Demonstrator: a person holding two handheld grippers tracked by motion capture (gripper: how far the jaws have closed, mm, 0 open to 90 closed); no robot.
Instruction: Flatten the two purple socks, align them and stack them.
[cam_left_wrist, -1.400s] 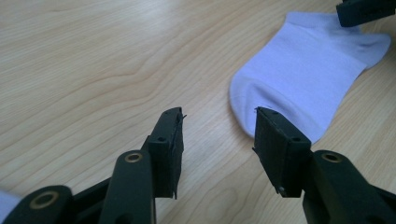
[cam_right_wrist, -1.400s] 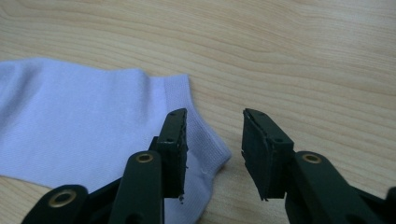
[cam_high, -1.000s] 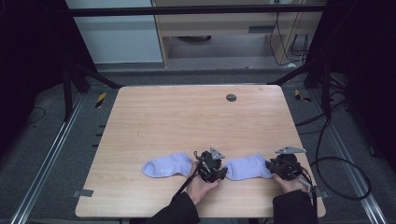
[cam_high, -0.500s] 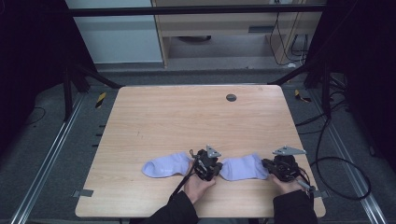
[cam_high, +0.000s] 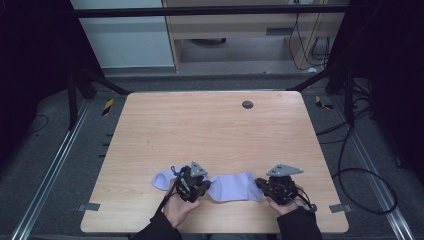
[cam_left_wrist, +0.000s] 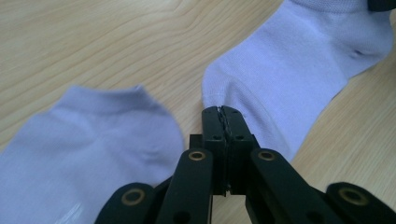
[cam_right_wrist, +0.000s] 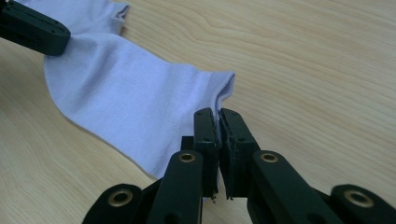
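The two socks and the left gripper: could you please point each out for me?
Held sock (cam_high: 235, 187), high view, its middle.
Other sock (cam_high: 162, 178), high view, its bare end.
Left gripper (cam_left_wrist: 222, 113), left gripper view, jaw tips.

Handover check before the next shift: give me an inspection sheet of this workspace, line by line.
Surface: wooden table, bare across the middle and far half; a round dark spot near the far edge.
Job's things: two pale socks at the near edge; right sock stretched between both claws, left sock flat beside it.
Clutter: nothing seen on the table.
Grippers: left claw shut on the right sock's one end; right claw shut on its cuff end; both have just been closing.
Cables: one trails from the right claw over the floor; more hang at the far right.
Surroundings: dark frame bars, grey floor, tape marks, cabinet behind.
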